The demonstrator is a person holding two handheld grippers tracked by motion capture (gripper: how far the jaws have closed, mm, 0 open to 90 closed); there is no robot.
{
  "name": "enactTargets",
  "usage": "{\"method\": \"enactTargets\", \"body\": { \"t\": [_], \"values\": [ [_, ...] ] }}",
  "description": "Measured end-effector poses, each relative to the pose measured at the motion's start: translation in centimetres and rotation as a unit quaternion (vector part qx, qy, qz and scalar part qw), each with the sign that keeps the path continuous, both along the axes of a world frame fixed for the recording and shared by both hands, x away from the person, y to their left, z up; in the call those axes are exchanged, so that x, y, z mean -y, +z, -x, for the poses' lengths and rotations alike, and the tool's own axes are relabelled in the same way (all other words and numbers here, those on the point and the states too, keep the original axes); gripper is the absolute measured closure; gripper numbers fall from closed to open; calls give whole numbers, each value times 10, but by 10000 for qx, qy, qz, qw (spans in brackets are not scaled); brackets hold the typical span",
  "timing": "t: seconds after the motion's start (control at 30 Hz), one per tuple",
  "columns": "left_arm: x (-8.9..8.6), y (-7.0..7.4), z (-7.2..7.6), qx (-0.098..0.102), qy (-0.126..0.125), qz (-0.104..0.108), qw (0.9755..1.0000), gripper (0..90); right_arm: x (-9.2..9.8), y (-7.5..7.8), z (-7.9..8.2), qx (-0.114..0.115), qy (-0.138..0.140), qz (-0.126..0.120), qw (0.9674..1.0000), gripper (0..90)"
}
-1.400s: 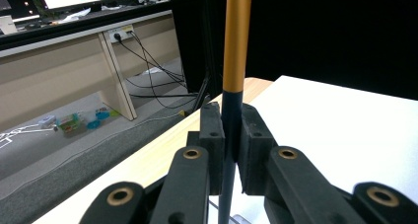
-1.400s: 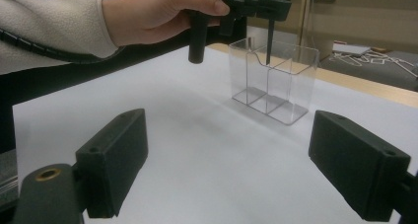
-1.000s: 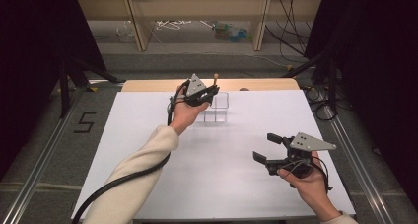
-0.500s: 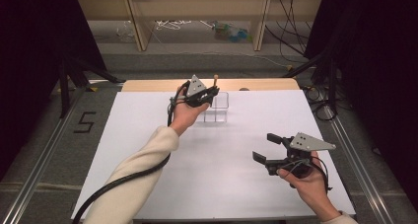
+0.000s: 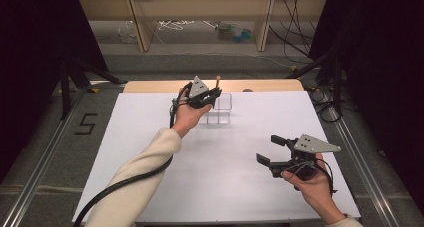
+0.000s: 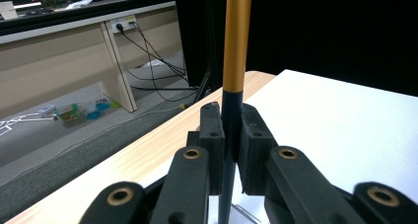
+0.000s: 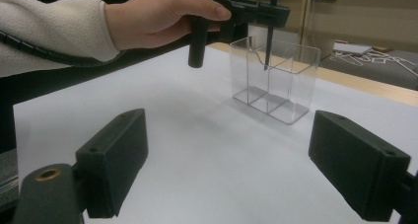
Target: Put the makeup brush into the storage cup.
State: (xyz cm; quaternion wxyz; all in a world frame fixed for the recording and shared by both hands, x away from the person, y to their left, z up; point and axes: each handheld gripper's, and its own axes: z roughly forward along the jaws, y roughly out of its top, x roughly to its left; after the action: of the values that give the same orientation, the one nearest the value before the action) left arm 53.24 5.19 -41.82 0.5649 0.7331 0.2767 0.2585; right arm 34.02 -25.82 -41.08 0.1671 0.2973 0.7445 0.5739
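My left gripper (image 5: pixel 215 93) is shut on a slim pen (image 6: pixel 236 36) with a gold upper barrel and a dark lower part, held upright. It hovers over a clear plastic organizer box (image 5: pixel 221 111) at the far middle of the white table. In the right gripper view the pen (image 7: pixel 269 41) points down from the left gripper (image 7: pixel 268 12), and its tip dips just below the rim of the box (image 7: pixel 291 86), close to an inner divider. My right gripper (image 5: pixel 267 148) rests low at the near right, jaws wide open around nothing (image 7: pixel 236 160).
A white sheet (image 5: pixel 150 137) covers the table, with a wooden strip (image 5: pixel 150 86) along the far edge. Beyond it are cables and small clutter on the floor (image 5: pixel 235 32). Dark curtains flank both sides.
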Motion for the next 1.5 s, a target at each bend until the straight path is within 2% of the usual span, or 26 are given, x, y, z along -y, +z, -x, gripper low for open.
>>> {"method": "enactTargets", "body": {
  "t": [0.07,0.17,0.2,0.27,0.5,0.53,0.57,0.6,0.67,0.7,0.73,0.77,0.87,0.9,0.97,1.0,1.1,1.27,1.37,1.5],
  "values": [
    [0,-1,0,-14,7,6,10000,822,0,0,0,-47,0,0,10000,160],
    [-1,-2,0,-28,17,8,10000,822,0,0,0,20,0,5,10000,160],
    [-1,-2,0,-35,21,9,10000,822,0,0,1,-82,-2,-5,10000,160],
    [-1,-2,0,-41,24,11,10000,822,0,0,1,-82,-1,-6,10000,160],
    [-1,-3,-1,-64,30,29,10000,822,0,0,0,28,3,7,10000,160],
    [-1,-3,-1,-64,29,41,10000,822,0,0,1,-126,-2,-20,9999,160],
    [-1,-3,-1,-62,38,41,10000,822,0,0,1,-91,-2,-9,10000,159],
    [-1,-3,-1,-61,37,42,10000,822,0,0,0,53,-26,-27,10000,160],
    [-1,-2,-1,-65,35,43,10000,822,0,0,0,23,0,3,10000,159],
    [-1,-2,0,-71,36,51,10000,822,0,0,1,-90,-1,-11,10000,160],
    [-1,-2,0,-75,32,51,10000,822,0,0,1,-88,-1,-9,10000,160],
    [-1,-2,0,-84,31,75,9999,821,0,0,0,29,1,6,10000,160],
    [-3,-3,0,-148,43,109,9998,818,0,0,0,22,2,5,10000,159],
    [-4,-3,1,-185,55,124,9997,816,0,0,1,-87,0,-10,10000,160],
    [-5,-4,2,-342,46,269,9990,752,0,0,0,33,-2,-23,10000,160],
    [-7,-4,3,-427,30,338,9985,680,-1,0,1,-112,16,-54,9999,159],
    [-12,-3,8,-602,14,519,9968,485,0,0,1,-99,10,-56,9999,159],
    [-24,2,21,-538,28,298,9981,305,0,1,1,-91,-58,-33,9999,160],
    [-31,5,29,-483,33,173,9987,248,0,1,1,-69,-37,-97,9999,159],
    [-39,9,41,-450,-2,107,9989,222,1,1,0,-72,-57,-93,9999,159]
  ]
}}
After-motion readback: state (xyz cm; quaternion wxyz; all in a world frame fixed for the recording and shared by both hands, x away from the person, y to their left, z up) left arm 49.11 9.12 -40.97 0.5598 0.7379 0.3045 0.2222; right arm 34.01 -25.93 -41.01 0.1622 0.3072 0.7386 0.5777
